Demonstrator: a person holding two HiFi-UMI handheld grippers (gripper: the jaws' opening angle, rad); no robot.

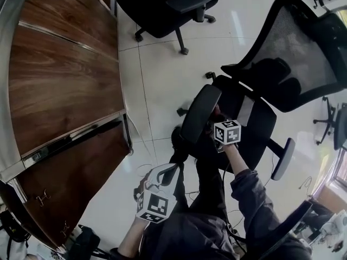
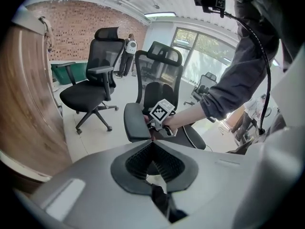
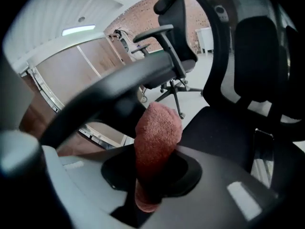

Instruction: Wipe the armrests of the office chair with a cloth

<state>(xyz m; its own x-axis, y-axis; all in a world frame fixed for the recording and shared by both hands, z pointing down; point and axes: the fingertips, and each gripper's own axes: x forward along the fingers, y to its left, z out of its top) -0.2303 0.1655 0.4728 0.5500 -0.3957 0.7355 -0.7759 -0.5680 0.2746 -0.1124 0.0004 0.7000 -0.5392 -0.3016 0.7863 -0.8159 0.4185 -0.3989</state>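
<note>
The black office chair (image 1: 260, 107) with a mesh back stands in front of me. Its near armrest (image 1: 199, 112) is tilted, and the far armrest (image 1: 283, 158) sits to the right. My right gripper (image 1: 219, 126) is shut on a pink cloth (image 3: 156, 137). The cloth is pressed against the side of the near armrest (image 3: 109, 87), close to its front end. My left gripper (image 1: 162, 179) hangs lower and nearer to me, apart from the chair. Its jaws are shut with nothing between them (image 2: 153, 149). From the left gripper view the right gripper (image 2: 161, 114) shows beside the armrest (image 2: 136, 123).
A curved wooden table (image 1: 59, 80) fills the left side. A second black chair (image 1: 168, 1) stands beyond on the pale tiled floor (image 1: 157, 75). More chairs stand at the far right (image 1: 331, 121). A person (image 2: 127, 51) stands far off by the brick wall.
</note>
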